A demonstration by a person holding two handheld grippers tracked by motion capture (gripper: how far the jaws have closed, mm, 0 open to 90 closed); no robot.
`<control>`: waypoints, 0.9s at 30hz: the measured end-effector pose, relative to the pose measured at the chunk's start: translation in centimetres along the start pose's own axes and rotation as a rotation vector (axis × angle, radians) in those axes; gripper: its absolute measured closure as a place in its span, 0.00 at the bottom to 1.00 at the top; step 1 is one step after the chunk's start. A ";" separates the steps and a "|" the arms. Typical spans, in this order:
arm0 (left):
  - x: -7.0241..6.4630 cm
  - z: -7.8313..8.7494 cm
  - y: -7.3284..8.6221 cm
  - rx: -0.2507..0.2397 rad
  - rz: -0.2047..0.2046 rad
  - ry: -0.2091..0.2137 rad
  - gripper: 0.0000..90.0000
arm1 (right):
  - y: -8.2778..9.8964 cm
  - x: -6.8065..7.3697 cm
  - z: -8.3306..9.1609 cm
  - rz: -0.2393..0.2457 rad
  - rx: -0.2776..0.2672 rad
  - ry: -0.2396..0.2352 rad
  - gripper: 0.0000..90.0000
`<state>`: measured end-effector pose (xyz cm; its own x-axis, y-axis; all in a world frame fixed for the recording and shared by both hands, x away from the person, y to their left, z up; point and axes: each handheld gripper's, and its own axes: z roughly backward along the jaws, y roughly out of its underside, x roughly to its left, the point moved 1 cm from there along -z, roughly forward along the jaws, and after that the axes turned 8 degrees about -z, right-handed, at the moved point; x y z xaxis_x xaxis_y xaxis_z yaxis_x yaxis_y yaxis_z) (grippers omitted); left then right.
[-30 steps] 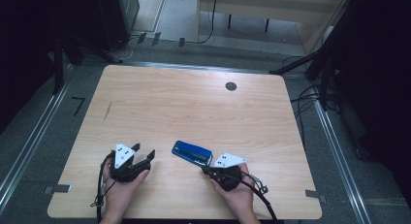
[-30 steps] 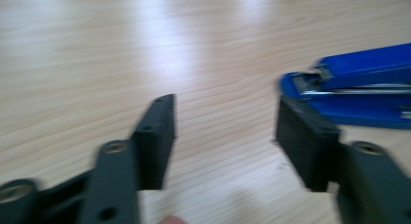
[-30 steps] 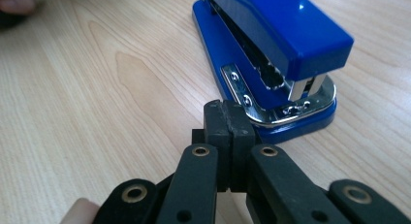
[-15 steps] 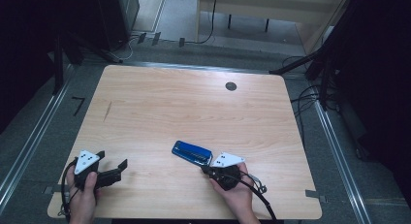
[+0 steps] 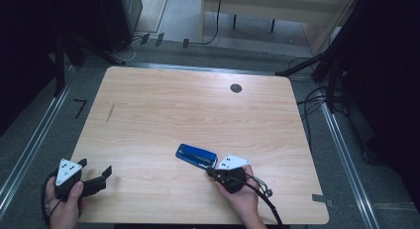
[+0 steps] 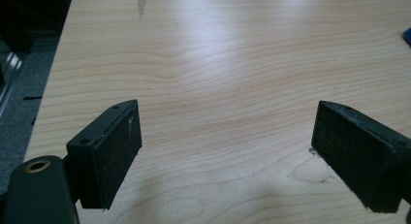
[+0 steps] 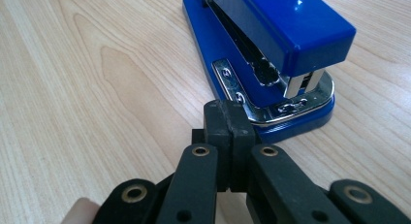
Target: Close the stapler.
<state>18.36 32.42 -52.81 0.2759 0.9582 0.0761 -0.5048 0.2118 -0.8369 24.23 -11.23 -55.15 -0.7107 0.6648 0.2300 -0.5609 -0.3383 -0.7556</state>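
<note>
A blue stapler (image 5: 196,155) lies flat on the wooden table (image 5: 198,115), near the front and a little right of centre. My right gripper (image 5: 210,172) is shut with nothing between its jaws. In the right gripper view its tips (image 7: 229,112) sit right at the metal front end of the stapler (image 7: 281,35); I cannot tell whether they touch. My left gripper (image 5: 95,168) is at the table's front left corner, far from the stapler. Its jaws have just been opening, and in the left gripper view it (image 6: 228,136) stands wide open over bare wood.
A round black grommet (image 5: 236,88) is set in the table's far side. A short dark streak (image 5: 110,113) marks the wood at the left. Cables (image 5: 317,100) lie on the floor to the right, and a wooden desk (image 5: 267,11) stands behind the table.
My left hand has carried its gripper leftward, from beside the stapler to the front left corner, and its jaws have opened wider. The right gripper and the stapler have not moved.
</note>
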 end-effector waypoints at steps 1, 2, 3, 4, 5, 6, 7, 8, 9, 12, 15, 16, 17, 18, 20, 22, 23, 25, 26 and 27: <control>0.1 0.0 0.0 0.001 0.004 0.001 0.12 | 0.0 0.0 0.0 -0.001 -0.001 0.001 1.00; 0.1 -0.1 0.0 0.003 0.003 0.002 0.12 | 0.0 0.0 0.0 -0.003 -0.001 0.001 1.00; 0.2 -0.1 0.0 0.004 0.001 0.003 0.12 | 0.0 -0.1 0.0 -0.004 -0.001 0.000 1.00; 0.2 -0.1 -0.1 0.005 0.004 0.004 0.12 | -0.1 -0.1 0.0 -0.004 -0.002 -0.001 1.00; 0.2 -0.2 -0.1 0.006 0.007 0.009 0.12 | -0.1 -0.1 0.0 -0.005 -0.002 0.000 1.00; 0.2 -0.2 -0.1 0.006 0.006 0.008 0.12 | -0.1 -0.2 0.0 -0.004 -0.001 0.001 1.00; 0.3 -0.2 -0.1 0.006 0.006 0.006 0.12 | -0.1 -0.3 0.0 -0.005 -0.001 0.004 1.00; 0.3 -0.2 -0.1 0.004 0.011 0.002 0.12 | -0.1 -0.3 0.0 -0.008 -0.001 0.003 1.00; 0.4 -0.2 -0.1 0.005 0.014 0.003 0.12 | -0.2 -0.4 -0.1 -0.011 0.000 0.004 1.00; 0.5 -0.2 -0.1 0.010 0.019 0.007 0.12 | -0.2 -0.6 -0.1 -0.014 -0.002 0.002 1.00; 0.4 -0.3 -0.1 0.014 0.015 0.005 0.12 | -0.3 -0.7 -0.1 -0.015 -0.003 0.004 1.00; 0.4 -0.3 -0.1 0.014 0.014 0.005 0.12 | -0.3 -0.8 -0.1 -0.016 -0.003 0.004 1.00; 0.4 -0.3 -0.1 0.016 0.012 0.005 0.12 | -0.3 -0.8 -0.1 -0.018 -0.002 0.004 1.00; 0.4 -0.3 -0.1 0.016 0.012 0.006 0.12 | -0.3 -0.8 -0.1 -0.019 -0.004 0.002 1.00; 0.4 -0.3 -0.1 0.016 0.013 0.006 0.12 | -0.3 -0.9 -0.1 -0.021 -0.003 0.005 1.00; 0.4 -0.3 -0.1 0.015 0.015 0.007 0.12 | -0.4 -1.0 -0.1 -0.020 -0.004 0.007 1.00; 0.4 -0.4 -0.1 0.015 0.015 0.007 0.12 | -0.4 -1.0 -0.1 -0.022 -0.002 0.008 1.00; 0.4 -0.4 -0.1 0.015 0.015 0.007 0.12 | -0.4 -1.1 -0.1 -0.028 -0.004 0.009 1.00; 0.4 -0.4 -0.1 0.016 0.016 0.007 0.12 | -0.4 -1.1 -0.1 -0.029 -0.003 0.010 1.00; 0.4 -0.4 -0.1 0.016 0.015 0.006 0.12 | -0.4 -1.2 -0.1 -0.029 -0.002 0.012 1.00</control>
<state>18.84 32.72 -52.85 0.2728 0.9602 0.0603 -0.5220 0.2003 -0.8291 25.36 -11.79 -55.16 -0.6891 0.6821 0.2446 -0.5803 -0.3173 -0.7501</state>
